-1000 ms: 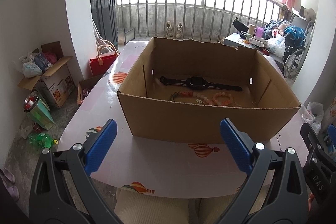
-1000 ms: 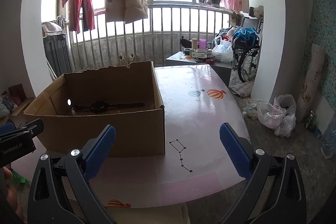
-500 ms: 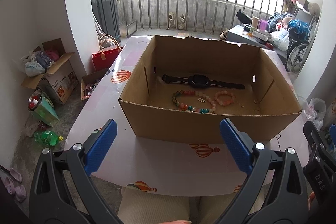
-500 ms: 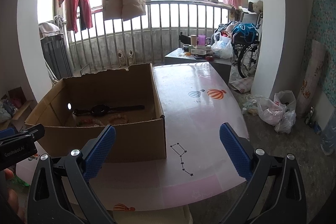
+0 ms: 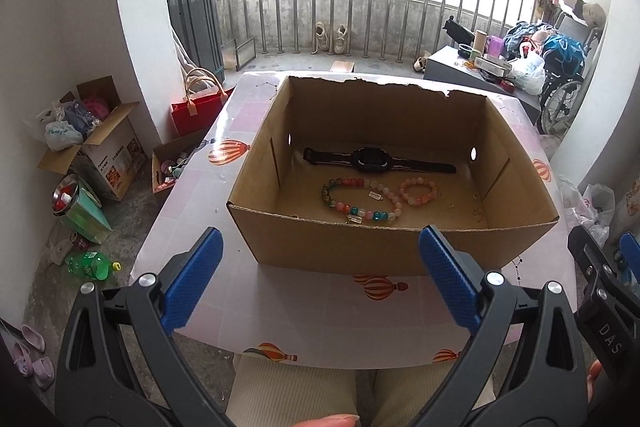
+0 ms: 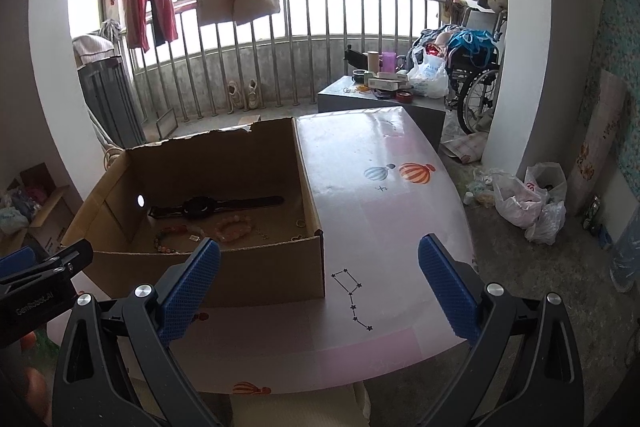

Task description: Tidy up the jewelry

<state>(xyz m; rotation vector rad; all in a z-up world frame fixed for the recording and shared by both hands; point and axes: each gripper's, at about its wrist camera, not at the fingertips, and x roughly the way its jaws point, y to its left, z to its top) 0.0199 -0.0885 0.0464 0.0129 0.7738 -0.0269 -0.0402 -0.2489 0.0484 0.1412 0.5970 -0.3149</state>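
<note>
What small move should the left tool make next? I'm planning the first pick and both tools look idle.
Probably ease the open left tool forward over the near wall of the brown cardboard box and down toward the multicoloured bead bracelet. It lies nearest that wall, apart from the black wristwatch. The right tool hangs open over the pink table, off to the box's side.

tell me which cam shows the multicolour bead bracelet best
Left wrist view: the multicolour bead bracelet lies almost fully visible on the cardboard box floor. The right wrist view shows only part of it, behind the box's front wall.
</note>
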